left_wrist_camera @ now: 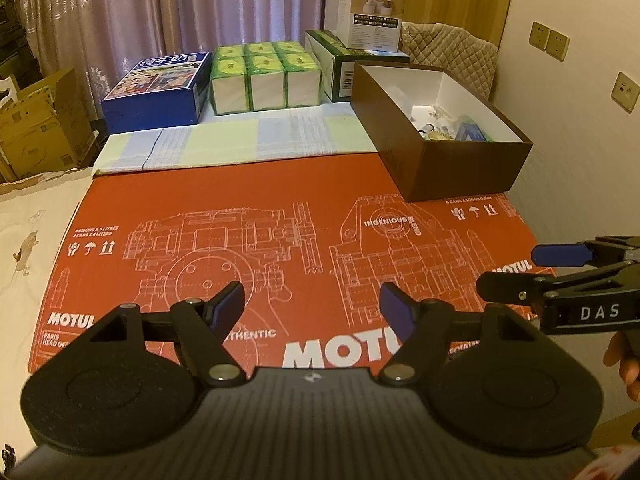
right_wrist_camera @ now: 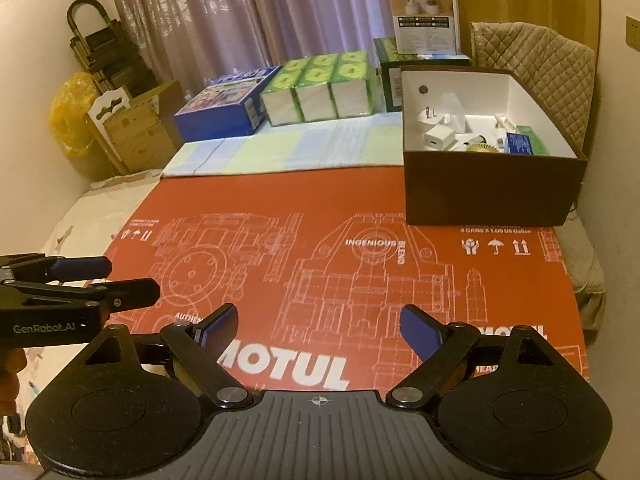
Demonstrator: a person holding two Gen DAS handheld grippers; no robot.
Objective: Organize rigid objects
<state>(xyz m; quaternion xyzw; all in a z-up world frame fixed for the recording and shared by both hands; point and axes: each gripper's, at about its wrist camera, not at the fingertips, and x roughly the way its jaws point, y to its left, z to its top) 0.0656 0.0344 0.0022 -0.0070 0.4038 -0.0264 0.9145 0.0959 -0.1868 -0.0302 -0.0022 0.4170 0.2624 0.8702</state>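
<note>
Evidently nothing left loose on the flattened red printed cardboard sheet [right_wrist_camera: 320, 208], so the step in hand reads as a pull-back or a hunt for the next item. Best done slowly: keep both tools level, side by side, clear of each other, and sweep the view across the sheet and the pale checked cloth [right_wrist_camera: 280, 148] behind it before committing to any reach. Left gripper [left_wrist_camera: 312, 304] spread wide with nothing between its blue pads; right gripper [right_wrist_camera: 318, 326] likewise spread and empty, hovering over the white lettering. Near each other, not touching.

Dark brown open cardboard box with a white interior [right_wrist_camera: 488, 196] standing at the far right corner of the red sheet, just beside the wall. Inside, gathered toward the near and right end: a white cube-shaped charger [right_wrist_camera: 438, 138], a second white plug behind it, a small blue carton [right_wrist_camera: 518, 144], a green packet beside that, a ribbed gold disc low against the front wall, only partly visible. Left end of the box floor bare, so room there for more. Any further drop judged safest from straight above the rim, jaws released low to avoid a bounce off the hard pieces already in place
</note>
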